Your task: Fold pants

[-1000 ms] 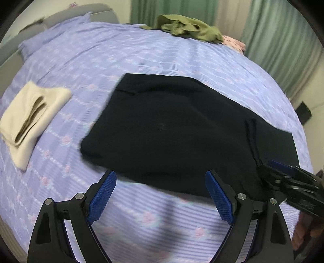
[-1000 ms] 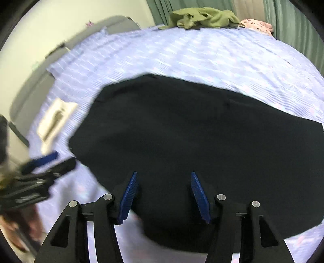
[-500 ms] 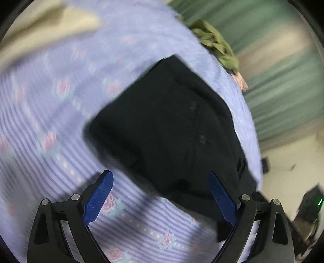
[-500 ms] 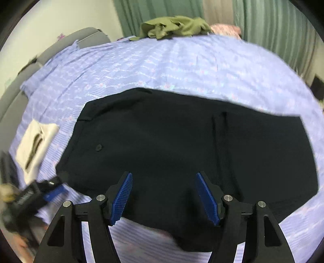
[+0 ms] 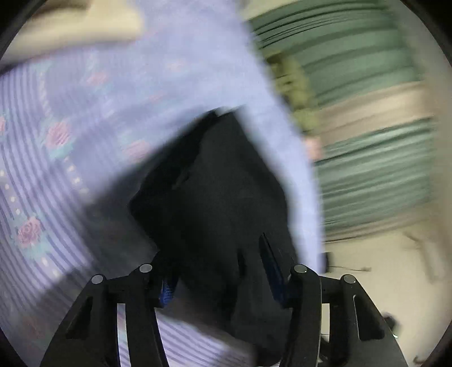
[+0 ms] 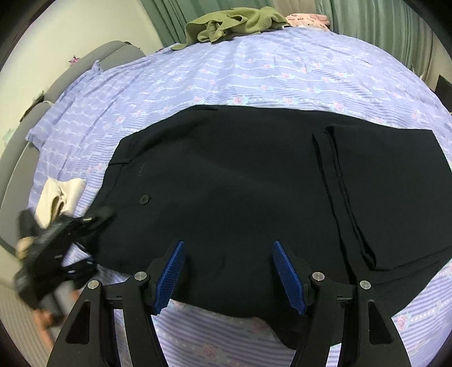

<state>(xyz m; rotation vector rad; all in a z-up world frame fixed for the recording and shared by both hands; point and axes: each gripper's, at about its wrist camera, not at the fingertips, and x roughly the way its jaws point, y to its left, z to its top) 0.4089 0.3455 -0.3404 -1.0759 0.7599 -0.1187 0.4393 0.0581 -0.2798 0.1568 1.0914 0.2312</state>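
Your black pants (image 6: 240, 175) lie flat across the bed (image 6: 254, 73), already folded over on themselves, with the doubled leg ends toward the right and the waistband with its button toward the left. Your right tongs (image 6: 228, 271) hover just above the near edge of the pants with their blue pads (image 6: 288, 273) apart and nothing gripped. Your left tongs (image 5: 217, 268) are at the waist corner, jaws closing, with black cloth bunched between them; the blur leaves it unclear whether the pads press on it yet. A folded cream garment (image 6: 60, 197) sits left of the pants, and an olive garment (image 6: 231, 22) lies at the bed's far edge before green curtains (image 5: 367, 93).
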